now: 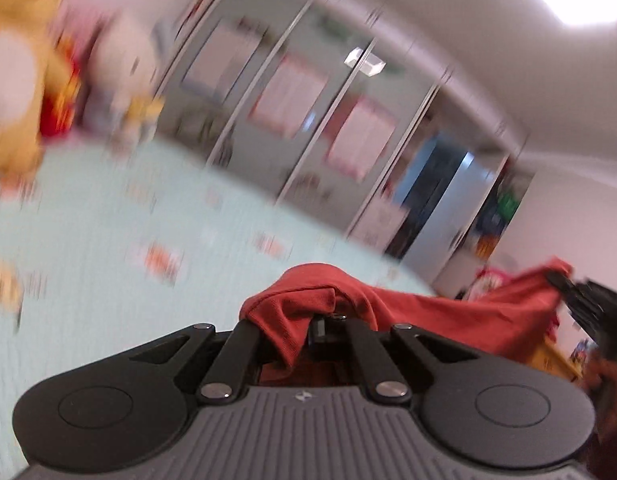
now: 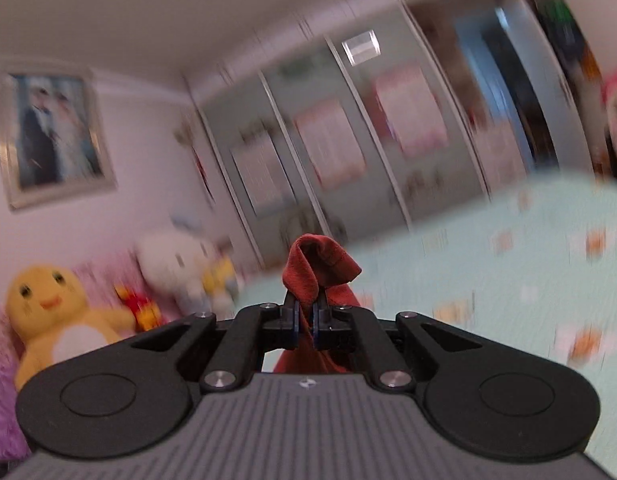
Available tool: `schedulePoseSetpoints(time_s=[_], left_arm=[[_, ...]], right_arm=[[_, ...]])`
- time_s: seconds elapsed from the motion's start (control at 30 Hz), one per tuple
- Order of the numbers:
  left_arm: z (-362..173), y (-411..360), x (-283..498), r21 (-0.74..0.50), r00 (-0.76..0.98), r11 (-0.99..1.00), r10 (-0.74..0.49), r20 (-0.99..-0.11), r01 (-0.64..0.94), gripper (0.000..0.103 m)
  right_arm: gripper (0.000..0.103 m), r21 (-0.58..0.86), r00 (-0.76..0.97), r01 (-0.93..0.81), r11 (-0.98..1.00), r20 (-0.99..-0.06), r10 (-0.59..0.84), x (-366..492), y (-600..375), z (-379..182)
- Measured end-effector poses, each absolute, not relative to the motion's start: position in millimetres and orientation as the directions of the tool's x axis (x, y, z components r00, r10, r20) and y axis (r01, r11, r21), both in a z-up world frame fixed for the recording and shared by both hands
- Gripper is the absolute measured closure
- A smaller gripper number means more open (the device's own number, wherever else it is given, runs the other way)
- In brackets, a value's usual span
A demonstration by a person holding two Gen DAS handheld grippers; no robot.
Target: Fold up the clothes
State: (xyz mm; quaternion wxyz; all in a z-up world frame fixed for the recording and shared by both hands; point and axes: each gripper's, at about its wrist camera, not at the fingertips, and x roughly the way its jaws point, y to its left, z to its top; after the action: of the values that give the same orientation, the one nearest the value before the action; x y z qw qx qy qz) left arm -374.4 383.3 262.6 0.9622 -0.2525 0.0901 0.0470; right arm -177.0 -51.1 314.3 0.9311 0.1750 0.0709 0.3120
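Both tongs are clenched on one rust-red knit garment (image 1: 448, 312), lifted clear above the bed. Seen from the left wrist, the left tongs (image 1: 328, 320) are mostly buried: the cloth bunches over the fingertips and drapes down between the black linkage arms. From there the fabric runs in a taut band to the right, where the right tongs (image 1: 564, 284) pinch its far corner at the edge of the view, blurred.

Seen from the right wrist, the right tongs (image 2: 306, 320) have their blue-edged pads (image 2: 294, 320) pressed together on a fold of the same garment (image 2: 320, 264); a loop of cloth stands up above the tips and the rest hangs below.

Under and beyond the garment lies the bed, covered by a pale mint sheet with small orange prints (image 2: 528, 280). At its head sit a yellow plush duck with a white belly (image 2: 56, 312) and a white plush cat (image 2: 172, 264). A grey wardrobe with sliding mirrored doors (image 2: 348, 152) fills the far wall, and a framed portrait (image 2: 52, 132) hangs to its left. Both views are smeared by motion blur.
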Motion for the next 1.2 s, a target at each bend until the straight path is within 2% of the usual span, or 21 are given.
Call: schedulePoseSetpoints(time_s=[0.27, 0.33, 0.6, 0.7, 0.8, 1.0, 1.2], left_arm=[[407.0, 353.0, -390.3, -0.329, 0.988, 0.944, 0.061, 0.139, -0.012, 0.102], [425.7, 342.7, -399.3, -0.281, 0.981, 0.96, 0.071, 0.182, -0.017, 0.102], [451.3, 326.8, -414.3, -0.252, 0.978, 0.968, 0.05, 0.204, 0.003, 0.102], [437.1, 328.3, -399.2, -0.257, 0.988, 0.966, 0.052, 0.149, -0.012, 0.102], [410.3, 332.0, -372.3, -0.272, 0.998, 0.962, 0.038, 0.052, -0.023, 0.102], [322.0, 350.0, -293.0, -0.314, 0.977, 0.942, 0.057, -0.206, -0.121, 0.102], [232.5, 368.0, -228.3, -0.24, 0.92, 0.943, 0.132, -0.368, -0.231, 0.101]], right_arm=[[0.099, 0.234, 0.821, -0.566, 0.79, 0.249, 0.514, -246.7, -95.8, 404.4], [0.098, 0.219, 0.824, -0.553, 0.804, 0.281, 0.491, -250.6, -102.6, 413.4], [0.098, 0.223, 0.822, -0.553, 0.803, 0.304, 0.482, -267.6, -134.3, 414.8], [0.098, 0.217, 0.819, -0.562, 0.798, 0.286, 0.498, -265.2, -131.3, 411.2], [0.098, 0.236, 0.834, -0.549, 0.802, 0.215, 0.508, -248.3, -125.0, 391.5], [0.098, 0.322, 0.871, -0.455, 0.83, -0.033, 0.491, -181.7, -106.1, 316.9], [0.097, 0.358, 0.877, -0.319, 0.878, -0.24, 0.416, -120.7, -87.2, 220.2]])
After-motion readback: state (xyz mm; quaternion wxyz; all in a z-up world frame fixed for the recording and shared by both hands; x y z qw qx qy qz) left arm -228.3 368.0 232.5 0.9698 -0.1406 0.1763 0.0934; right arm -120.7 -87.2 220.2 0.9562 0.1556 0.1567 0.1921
